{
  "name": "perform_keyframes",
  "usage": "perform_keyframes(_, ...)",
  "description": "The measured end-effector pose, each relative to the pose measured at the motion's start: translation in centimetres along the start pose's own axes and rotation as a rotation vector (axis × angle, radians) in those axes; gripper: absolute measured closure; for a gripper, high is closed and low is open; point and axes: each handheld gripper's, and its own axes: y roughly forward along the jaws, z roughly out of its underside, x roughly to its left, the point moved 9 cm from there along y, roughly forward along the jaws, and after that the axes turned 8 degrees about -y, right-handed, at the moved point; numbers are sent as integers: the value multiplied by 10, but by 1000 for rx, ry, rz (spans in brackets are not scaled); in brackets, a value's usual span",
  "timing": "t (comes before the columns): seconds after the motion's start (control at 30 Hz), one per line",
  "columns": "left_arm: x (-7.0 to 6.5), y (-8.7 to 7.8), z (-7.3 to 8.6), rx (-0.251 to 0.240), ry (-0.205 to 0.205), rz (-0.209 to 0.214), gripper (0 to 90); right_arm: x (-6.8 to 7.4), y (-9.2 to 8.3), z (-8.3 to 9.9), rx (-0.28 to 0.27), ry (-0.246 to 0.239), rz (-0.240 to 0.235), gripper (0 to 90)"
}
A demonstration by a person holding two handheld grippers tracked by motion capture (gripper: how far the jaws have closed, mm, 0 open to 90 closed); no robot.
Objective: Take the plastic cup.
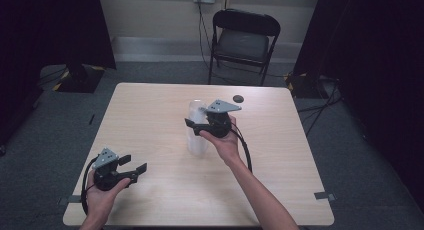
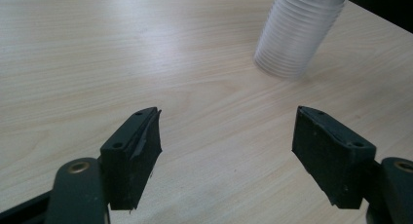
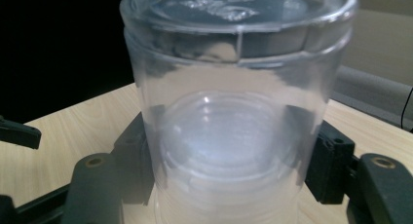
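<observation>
One stack of clear plastic cups (image 1: 197, 131) is standing upside down near the middle of the wooden table (image 1: 150, 115), and we are closing the right gripper (image 1: 196, 128) around its upper part, a jaw pressing each side of the top cup (image 3: 234, 102). We are holding the left gripper (image 1: 136, 165) low near the table's front left corner, well apart from the stack, jaws spread wide with only bare wood showing between them. Bare tabletop is lying open all around the stack. One small dark disc (image 1: 238, 98) is sitting near the far edge, and beyond it a folding chair (image 1: 244, 40) is standing.
</observation>
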Motion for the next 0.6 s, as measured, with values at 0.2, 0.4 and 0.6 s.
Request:
perform_keyframes(0.2,0,-1,0,-1,-3,-1,259,-3,-3,-12,-36,13,10,333)
perform_keyframes(0.4,0,0,0,-3,3,-2,259,-3,-5,-17,-37,16,3,333)
perform_keyframes(0.6,0,-1,0,-2,2,-4,257,-5,-7,-24,-41,27,-3,336)
